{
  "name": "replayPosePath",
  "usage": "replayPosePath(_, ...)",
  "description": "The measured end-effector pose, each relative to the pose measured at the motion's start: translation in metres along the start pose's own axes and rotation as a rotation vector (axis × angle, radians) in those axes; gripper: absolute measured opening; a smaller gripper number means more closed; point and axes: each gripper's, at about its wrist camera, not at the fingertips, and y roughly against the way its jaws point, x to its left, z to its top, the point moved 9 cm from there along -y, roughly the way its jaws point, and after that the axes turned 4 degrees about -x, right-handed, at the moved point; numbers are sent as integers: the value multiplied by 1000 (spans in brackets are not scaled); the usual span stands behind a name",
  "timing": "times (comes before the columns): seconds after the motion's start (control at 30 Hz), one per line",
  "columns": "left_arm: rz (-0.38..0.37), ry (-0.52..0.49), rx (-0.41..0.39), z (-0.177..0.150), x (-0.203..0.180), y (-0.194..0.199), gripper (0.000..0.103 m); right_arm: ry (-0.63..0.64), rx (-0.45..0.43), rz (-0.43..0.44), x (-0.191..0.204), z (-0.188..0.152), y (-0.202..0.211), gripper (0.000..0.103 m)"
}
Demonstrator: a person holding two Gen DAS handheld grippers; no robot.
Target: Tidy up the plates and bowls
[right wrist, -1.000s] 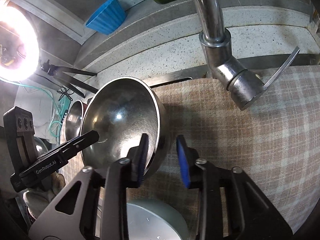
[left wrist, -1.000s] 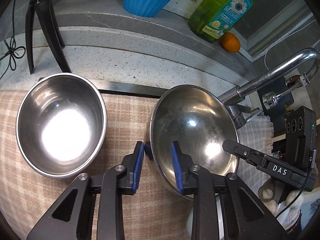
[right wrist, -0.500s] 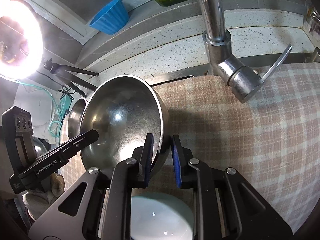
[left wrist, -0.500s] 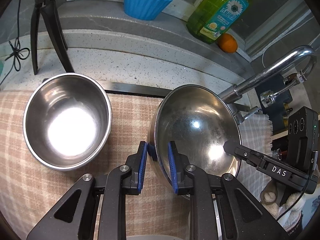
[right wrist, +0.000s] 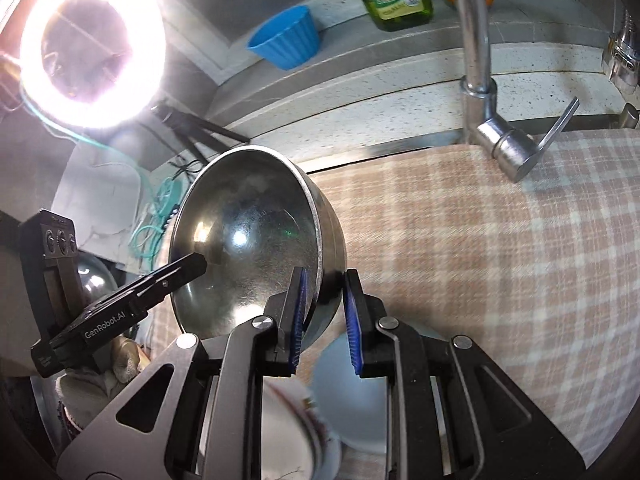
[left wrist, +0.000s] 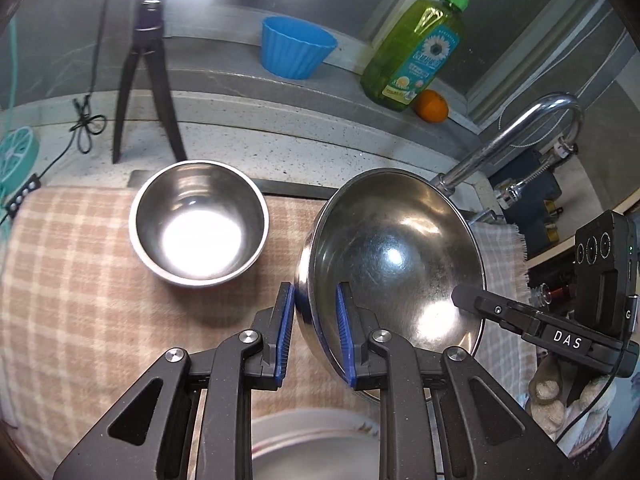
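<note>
The left claw [left wrist: 312, 332], its blue-padded jaws nearly closed, pinches the near-left rim of the large round stainless-steel bowl [left wrist: 396, 260], one pad outside the wall and one inside. The right claw [right wrist: 324, 316], equally narrow, clamps the opposite rim of the same bowl [right wrist: 248, 248], again with one pad on each face of the wall. The bowl sits tilted between the two claws, its hollow turned toward both cameras, raised clear of the beige and white checked cloth [left wrist: 80, 300] that covers the worktop. In the left wrist view the tip of the right claw appears at the bowl's far right edge; in the right wrist view the left claw enters from the left. To the left of the held bowl, apart from it, a smaller round stainless-steel bowl [left wrist: 198, 220] stands upright on the cloth. Beneath the claws lies a white plate [left wrist: 316, 448]. Beyond, a chrome tap [right wrist: 476, 40] rises at the speckled worktop edge; on the ledge behind stand a blue fluted cup [left wrist: 296, 52], a green dish-soap bottle [left wrist: 416, 52] and an orange [left wrist: 431, 106].
</note>
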Motion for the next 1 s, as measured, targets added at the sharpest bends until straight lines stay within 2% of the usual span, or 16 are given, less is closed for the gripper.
replayPosePath(0.3,10,7,-26,-21,23,39,19,28,9,34,42,-32,2,19)
replayPosePath(0.5,21,49,-56,-33,48,65,19,84,25,58,77,-48,-5,20)
replayPosePath(1.0,87,203,-101,-77,134,121,19,172,159,151,159,-105,-58,20)
